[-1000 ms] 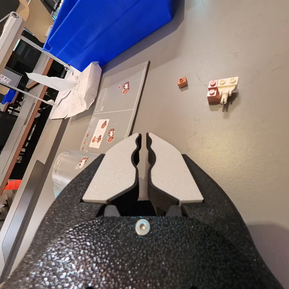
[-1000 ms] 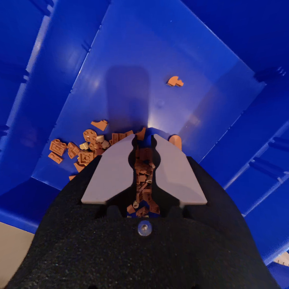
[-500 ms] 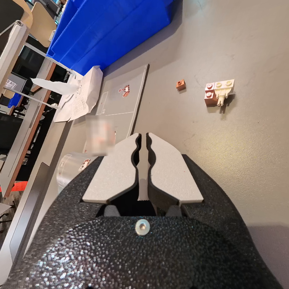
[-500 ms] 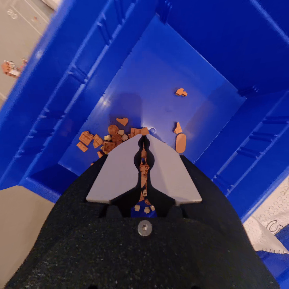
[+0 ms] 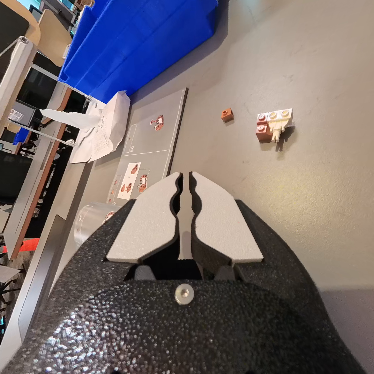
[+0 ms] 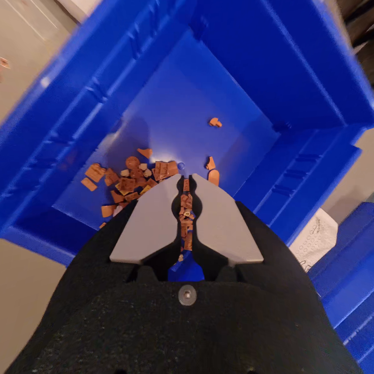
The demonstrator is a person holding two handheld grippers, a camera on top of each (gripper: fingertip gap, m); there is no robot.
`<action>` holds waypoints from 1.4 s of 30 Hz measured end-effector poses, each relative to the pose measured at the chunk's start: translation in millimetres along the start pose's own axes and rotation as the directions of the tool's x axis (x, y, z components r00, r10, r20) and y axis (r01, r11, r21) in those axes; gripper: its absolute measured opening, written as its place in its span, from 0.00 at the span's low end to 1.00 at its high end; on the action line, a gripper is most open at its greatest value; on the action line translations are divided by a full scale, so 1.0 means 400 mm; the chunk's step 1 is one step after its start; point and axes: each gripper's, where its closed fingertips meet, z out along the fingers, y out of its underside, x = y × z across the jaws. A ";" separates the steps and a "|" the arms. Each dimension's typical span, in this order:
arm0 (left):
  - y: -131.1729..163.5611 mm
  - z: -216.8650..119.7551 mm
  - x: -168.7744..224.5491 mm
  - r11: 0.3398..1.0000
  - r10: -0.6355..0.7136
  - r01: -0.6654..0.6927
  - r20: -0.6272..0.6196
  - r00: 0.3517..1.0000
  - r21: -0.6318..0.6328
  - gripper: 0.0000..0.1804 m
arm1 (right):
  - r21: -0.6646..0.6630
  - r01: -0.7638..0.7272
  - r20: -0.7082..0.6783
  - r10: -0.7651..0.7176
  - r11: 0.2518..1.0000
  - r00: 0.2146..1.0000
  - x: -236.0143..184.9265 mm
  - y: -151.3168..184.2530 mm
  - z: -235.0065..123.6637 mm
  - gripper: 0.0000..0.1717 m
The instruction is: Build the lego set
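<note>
A smooth grey tabletop point(image 5: 303, 60) is filling most of the left wrist view, with warm light pooling on it toward the right. Beyond its left edge, a dim room is showing: a pale wooden chair back point(image 5: 52, 38), slim silver metal rails point(image 5: 34, 131), a brown-edged grey desk point(image 5: 30, 182) and a dark screen point(image 5: 12, 178). A red patch point(image 5: 30, 243) is lying on the dark floor.

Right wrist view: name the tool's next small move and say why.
Probably widen the right tool before it goes lower. Its fingertips stand a narrow slit apart above the pile of brown bricks in the blue bin, and most bricks look broader than that slit. Whether one is already pinched, I cannot tell.
</note>
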 end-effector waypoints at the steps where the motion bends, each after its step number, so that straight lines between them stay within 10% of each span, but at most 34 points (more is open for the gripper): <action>1: 0.000 0.001 0.001 1.000 -0.001 0.001 -0.001 1.000 0.000 0.03 | -0.051 -0.003 0.007 0.003 0.999 1.000 0.008 0.008 0.025 0.06; 13: 0.003 0.001 0.001 1.000 -0.002 0.002 -0.003 1.000 -0.004 0.03 | -0.297 -0.106 -0.056 0.093 0.949 0.994 0.107 0.047 0.182 0.12; 26: -0.006 0.000 0.012 1.000 0.027 -0.027 -0.013 1.000 0.000 0.03 | -0.160 -0.111 -0.038 0.107 0.981 0.994 0.084 0.004 0.135 0.03; 37: -0.008 0.004 0.022 0.999 0.037 -0.037 -0.025 0.999 -0.002 0.03 | 0.324 0.095 0.145 -0.148 0.941 0.978 -0.302 -0.133 -0.223 0.03; 42: -0.013 0.002 0.018 0.999 0.035 -0.035 -0.012 0.999 0.000 0.03 | 0.362 0.146 0.350 -0.280 0.921 0.894 -0.561 -0.109 -0.217 0.03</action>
